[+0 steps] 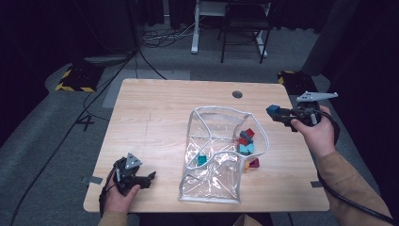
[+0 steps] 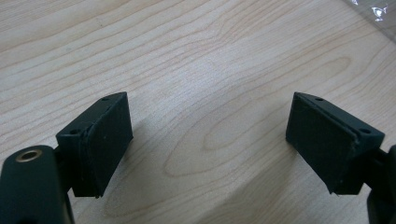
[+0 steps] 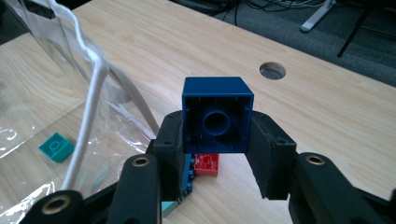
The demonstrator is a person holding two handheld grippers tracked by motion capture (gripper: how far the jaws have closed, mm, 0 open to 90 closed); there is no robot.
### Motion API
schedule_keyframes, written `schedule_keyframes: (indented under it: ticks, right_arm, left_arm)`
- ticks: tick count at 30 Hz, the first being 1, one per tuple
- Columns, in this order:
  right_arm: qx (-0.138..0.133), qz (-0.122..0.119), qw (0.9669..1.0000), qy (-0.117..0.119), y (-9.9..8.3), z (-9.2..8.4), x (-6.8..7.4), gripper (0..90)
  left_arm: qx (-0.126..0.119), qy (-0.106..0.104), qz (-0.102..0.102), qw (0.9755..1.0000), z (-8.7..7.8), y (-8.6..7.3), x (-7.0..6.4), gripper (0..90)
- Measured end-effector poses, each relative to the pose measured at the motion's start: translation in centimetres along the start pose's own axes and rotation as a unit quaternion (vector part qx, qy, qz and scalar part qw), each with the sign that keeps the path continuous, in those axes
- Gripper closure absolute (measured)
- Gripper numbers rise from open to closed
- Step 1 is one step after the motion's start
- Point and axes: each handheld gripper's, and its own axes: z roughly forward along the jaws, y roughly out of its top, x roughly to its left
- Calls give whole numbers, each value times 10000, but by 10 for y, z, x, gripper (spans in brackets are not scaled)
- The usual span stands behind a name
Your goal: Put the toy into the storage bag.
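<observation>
Blocks were the things in play, and one dark blue block (image 3: 217,115) sat pinched between the jaws of the right gripper (image 3: 217,156), its hollow underside with a round tube facing the camera. In the high view that gripper (image 1: 277,113) hung above the right edge of the table (image 1: 150,127), beside the far right part of the bag, with the blue block (image 1: 272,110) at its tip and the person's right hand (image 1: 316,132) behind it.

Just past the jaws, lower down, lay a red block (image 3: 207,164) and a blue one partly hidden by the left jaw. A clear plastic bag (image 1: 214,155) with a white rim lay open at the middle of the table. One teal block (image 1: 202,160) showed through its left part, and a small cluster of red, grey and teal blocks (image 1: 245,141) lay at its right side; their exact count could not be told. One more red block (image 1: 254,163) sat just right of the bag.

The left gripper (image 1: 141,179) rested at the near left corner, held in the left hand (image 1: 120,197), its jaws spread wide over bare wood with nothing between them (image 2: 210,140).

No writing could be read anywhere.
</observation>
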Motion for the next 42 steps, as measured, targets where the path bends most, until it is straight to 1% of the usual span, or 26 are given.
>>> schedule_keyframes:
  ticks: [3, 9, 14, 18, 21, 29, 37, 42]
  right_arm:
    - [-58, -18, 10000, -3, 6, -6, 1, 595]
    - [-200, -55, 9997, 86, 18, -14, 6, 595]
    - [-259, -181, 9993, 208, 27, -14, 16, 595]
    - [-283, -303, 9985, 346, 35, -12, 27, 595]
    - [-288, -420, 9976, 465, 41, -8, 37, 595]
    - [-242, -622, 9949, 756, 54, 9, 61, 595]
    - [-225, -782, 9910, 1059, 66, 25, 84, 595]
    - [-123, -896, 9884, 1224, 69, 37, 98, 595]
  left_arm:
    - [1, 2, 1, 10000, 0, 0, 0, 149]
    - [-2, -3, -7, 10000, 0, 0, 0, 148]
    - [-2, -2, -6, 10000, 0, 0, 0, 148]
    - [0, 1, 0, 10000, 0, 0, 0, 149]
    - [-2, -1, -6, 10000, 0, 0, 0, 149]
    - [-1, 2, 0, 10000, 0, 0, 0, 148]
    - [2, 4, 1, 10000, 0, 0, 0, 147]
    - [3, 3, -1, 10000, 0, 0, 0, 147]
